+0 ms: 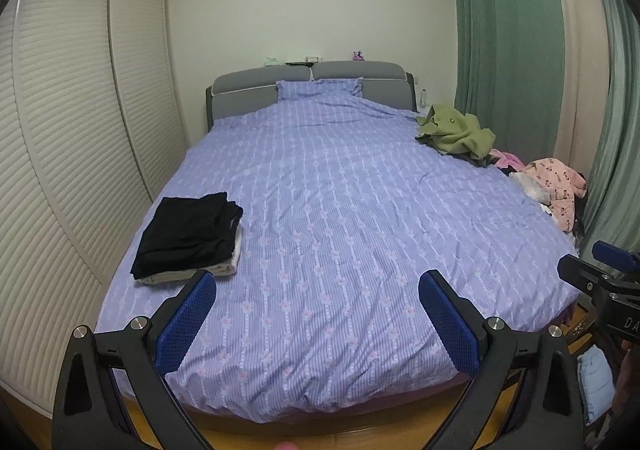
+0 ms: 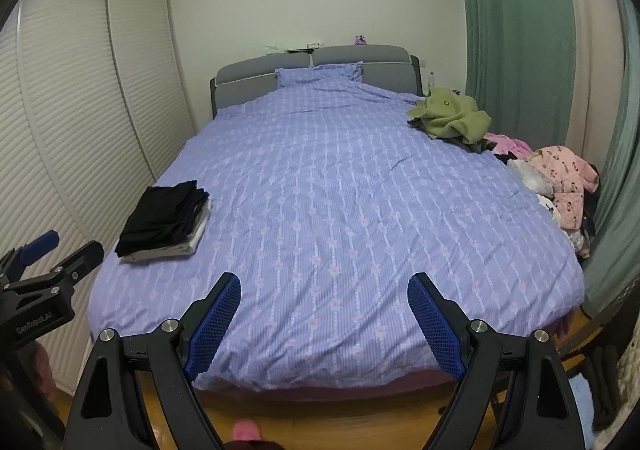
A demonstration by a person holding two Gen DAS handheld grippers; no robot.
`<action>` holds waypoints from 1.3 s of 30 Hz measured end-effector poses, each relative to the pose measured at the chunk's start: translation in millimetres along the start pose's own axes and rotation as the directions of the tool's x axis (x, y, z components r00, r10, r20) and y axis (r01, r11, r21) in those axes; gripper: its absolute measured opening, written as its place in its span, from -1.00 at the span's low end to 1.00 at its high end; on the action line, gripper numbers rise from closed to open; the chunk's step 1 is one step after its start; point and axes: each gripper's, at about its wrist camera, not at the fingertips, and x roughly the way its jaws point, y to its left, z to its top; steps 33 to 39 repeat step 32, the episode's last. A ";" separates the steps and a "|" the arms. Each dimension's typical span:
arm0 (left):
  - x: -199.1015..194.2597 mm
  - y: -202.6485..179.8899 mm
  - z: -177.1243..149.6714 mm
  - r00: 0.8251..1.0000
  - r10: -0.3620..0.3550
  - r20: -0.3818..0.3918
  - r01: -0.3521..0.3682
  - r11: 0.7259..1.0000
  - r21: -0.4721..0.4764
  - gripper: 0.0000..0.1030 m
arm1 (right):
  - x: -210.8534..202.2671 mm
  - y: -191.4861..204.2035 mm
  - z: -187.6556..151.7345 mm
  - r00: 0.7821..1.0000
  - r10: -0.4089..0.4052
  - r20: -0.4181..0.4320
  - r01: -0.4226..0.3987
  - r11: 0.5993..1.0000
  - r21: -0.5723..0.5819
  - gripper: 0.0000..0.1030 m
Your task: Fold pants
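A folded stack with black pants (image 1: 188,236) on top of a pale garment lies at the left edge of the purple bed (image 1: 340,210); it also shows in the right wrist view (image 2: 164,222). My left gripper (image 1: 318,282) is open and empty, above the foot of the bed, right of the stack. My right gripper (image 2: 324,284) is open and empty, also above the foot of the bed. Unfolded clothes lie at the right edge: a green garment (image 1: 456,132) and a pink patterned one (image 1: 556,186), also seen in the right wrist view (image 2: 452,116).
A louvred white wardrobe (image 1: 80,110) runs along the left. Green curtains (image 1: 512,30) hang at the right. A grey headboard (image 1: 308,86) with a pillow stands at the far end. Wood floor (image 2: 320,418) lies below the bed's foot.
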 end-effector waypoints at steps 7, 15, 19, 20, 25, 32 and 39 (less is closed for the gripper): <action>-5.7 -4.6 -1.0 1.000 -0.005 0.015 0.005 1.000 0.010 1.00 | -1.9 -3.2 -0.9 1.000 0.003 0.009 -0.003 1.000 0.004 0.68; -9.1 -5.3 0.1 1.000 -0.011 0.024 0.011 0.999 0.033 1.00 | -3.9 -1.5 -5.0 1.000 -0.002 0.011 0.002 1.000 -0.003 0.68; -9.6 -3.9 1.0 0.999 -0.023 0.024 0.023 1.000 0.020 1.00 | -4.6 -0.5 -5.1 1.000 -0.003 0.009 0.003 1.000 -0.010 0.68; -9.9 -3.5 1.5 0.999 -0.023 0.024 0.022 1.000 0.016 1.00 | -4.2 -0.5 -4.3 1.000 -0.002 0.009 0.002 1.000 -0.011 0.68; -10.0 0.2 4.6 0.999 -0.018 0.027 0.018 1.000 0.008 1.00 | -4.1 -0.6 -3.9 1.000 0.001 0.008 -0.001 1.000 -0.011 0.68; -8.5 0.1 6.2 1.000 -0.012 0.024 0.012 1.000 -0.002 1.00 | -4.2 -4.6 -3.8 1.000 0.008 0.008 -0.008 1.000 -0.017 0.68; -8.5 0.1 6.2 1.000 -0.012 0.024 0.012 1.000 -0.002 1.00 | -4.2 -4.6 -3.8 1.000 0.008 0.008 -0.008 1.000 -0.017 0.68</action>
